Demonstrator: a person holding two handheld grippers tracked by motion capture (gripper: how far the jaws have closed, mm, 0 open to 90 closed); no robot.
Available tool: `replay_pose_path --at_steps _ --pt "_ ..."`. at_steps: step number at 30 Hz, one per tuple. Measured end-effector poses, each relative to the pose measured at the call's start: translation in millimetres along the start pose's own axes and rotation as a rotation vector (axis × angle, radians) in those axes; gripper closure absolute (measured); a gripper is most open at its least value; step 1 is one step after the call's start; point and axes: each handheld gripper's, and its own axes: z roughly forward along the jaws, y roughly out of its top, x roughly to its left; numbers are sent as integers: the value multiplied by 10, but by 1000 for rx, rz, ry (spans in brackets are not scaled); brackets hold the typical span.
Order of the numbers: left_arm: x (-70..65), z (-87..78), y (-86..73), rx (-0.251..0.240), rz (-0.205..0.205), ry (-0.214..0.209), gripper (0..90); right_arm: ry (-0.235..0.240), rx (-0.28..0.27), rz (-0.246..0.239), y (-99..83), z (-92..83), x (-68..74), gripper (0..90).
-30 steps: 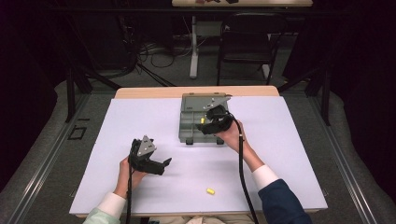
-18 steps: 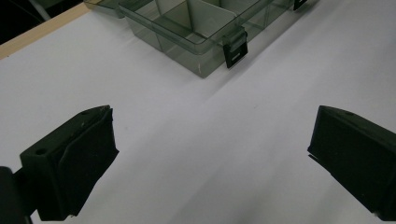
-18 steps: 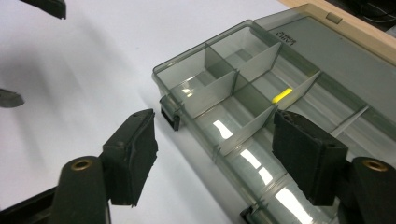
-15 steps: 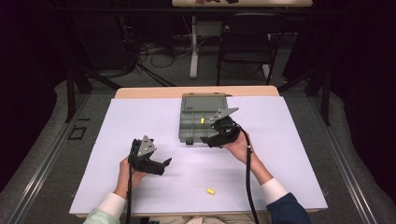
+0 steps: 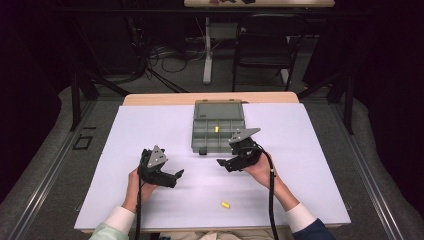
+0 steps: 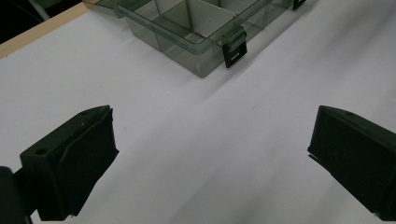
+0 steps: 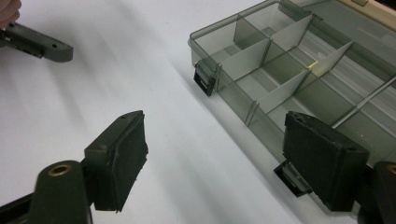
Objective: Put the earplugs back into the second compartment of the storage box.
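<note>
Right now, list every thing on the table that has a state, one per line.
Compartment box: lid open, lying flat behind it; front latches undone.
Yellow piece in the box: resting in a middle compartment.
Yellow piece on the table: lying loose near the front edge.
Left gripper: jaws open, nothing between them.
Right gripper: jaws open and just been opening, nothing between them.

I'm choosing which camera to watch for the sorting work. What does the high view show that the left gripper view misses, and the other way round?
High view alone: both grippers, left and right, open with nothing between their jaws; one small yellow piece in a compartment of the organizer box; another yellow piece loose on the white table.

Left gripper view alone: a close look at the box's black latch.

Both: the clear compartment box and white tabletop.
</note>
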Motion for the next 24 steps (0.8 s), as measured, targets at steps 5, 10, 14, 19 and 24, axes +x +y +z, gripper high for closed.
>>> replay_pose_path --at_steps 5,10,14,19,24 --pt "-1 -6 1 -3 3 0 1 5 6 -1 -70 -36 19 192" --pt "9 -13 -4 -3 3 0 1 10 0 10 -130 -77 66 176" --pt "5 -17 0 -6 9 2 0 19 2 7 -176 -99 135 166" --pt "0 -20 2 -5 12 5 1 23 -10 10 -246 -149 197 155" --pt "1 -25 4 -6 15 3 1 31 -5 -3 -343 -181 298 140"
